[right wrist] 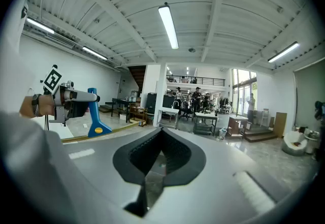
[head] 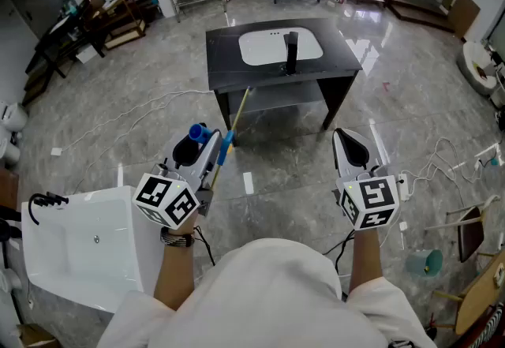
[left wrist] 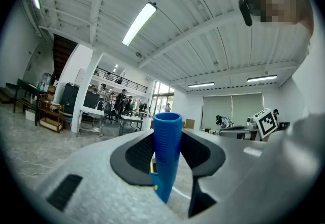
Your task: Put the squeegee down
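Left hand-held gripper (head: 202, 141) clamps the squeegee (left wrist: 166, 159) by its blue handle.

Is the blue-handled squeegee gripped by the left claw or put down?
Gripped: the left gripper clamps the squeegee by its blue handle, pads pressing both sides; not yet put down.

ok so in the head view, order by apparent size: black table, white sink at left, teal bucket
1-2. white sink at left and black table: about alike; the sink sits nearer the camera.
3. teal bucket: clearly smallest.
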`<state>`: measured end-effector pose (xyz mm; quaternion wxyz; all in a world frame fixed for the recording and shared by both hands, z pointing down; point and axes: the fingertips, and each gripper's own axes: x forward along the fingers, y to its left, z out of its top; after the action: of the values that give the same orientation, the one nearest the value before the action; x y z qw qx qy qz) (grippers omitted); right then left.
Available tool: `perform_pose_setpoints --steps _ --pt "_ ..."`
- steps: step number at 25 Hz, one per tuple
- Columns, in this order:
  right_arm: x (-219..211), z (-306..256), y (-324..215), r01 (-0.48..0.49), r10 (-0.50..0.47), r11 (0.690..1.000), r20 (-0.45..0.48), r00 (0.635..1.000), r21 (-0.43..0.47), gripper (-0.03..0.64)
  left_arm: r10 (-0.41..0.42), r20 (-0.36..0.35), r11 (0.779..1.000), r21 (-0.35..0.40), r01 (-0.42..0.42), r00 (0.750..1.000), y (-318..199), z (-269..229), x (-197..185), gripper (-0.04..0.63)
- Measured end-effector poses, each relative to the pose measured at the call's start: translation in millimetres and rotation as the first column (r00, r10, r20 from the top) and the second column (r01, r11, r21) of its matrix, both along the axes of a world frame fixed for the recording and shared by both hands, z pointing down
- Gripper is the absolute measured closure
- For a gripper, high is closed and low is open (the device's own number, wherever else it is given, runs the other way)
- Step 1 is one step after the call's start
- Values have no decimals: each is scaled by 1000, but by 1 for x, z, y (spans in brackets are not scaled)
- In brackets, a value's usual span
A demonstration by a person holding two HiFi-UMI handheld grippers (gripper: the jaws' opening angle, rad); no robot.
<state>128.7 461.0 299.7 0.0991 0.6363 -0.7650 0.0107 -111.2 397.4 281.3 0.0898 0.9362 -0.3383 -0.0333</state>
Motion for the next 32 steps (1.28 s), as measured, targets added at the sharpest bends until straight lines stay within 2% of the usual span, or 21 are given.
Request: perform_pose_setpoints --steps 3,6,11,21,27,32 --pt "2 2 -4 -2 2 1000 0 1000 -12 612 4 0 1000 -4 -4 1000 -2 0 4 443" --pt "4 2 -5 5 -5 1000 37 999 -10 612 8 6 1000 -3 -7 1000 -3 1 8 443" --pt "5 0 -6 32 -33 999 60 998 6 611 -12 127 999 53 5 992 1 7 24 443" --pt "16 -9 -15 104 -106 994 68 992 32 611 -33 152 997 76 21 988 -1 5 53 443" --pt "29 -6 -12 144 -144 989 45 989 17 611 -83 213 993 104 62 973 10 16 70 442" --pt "28 -11 -20 159 -161 987 40 986 35 611 -97 219 991 111 74 971 8 21 69 442"
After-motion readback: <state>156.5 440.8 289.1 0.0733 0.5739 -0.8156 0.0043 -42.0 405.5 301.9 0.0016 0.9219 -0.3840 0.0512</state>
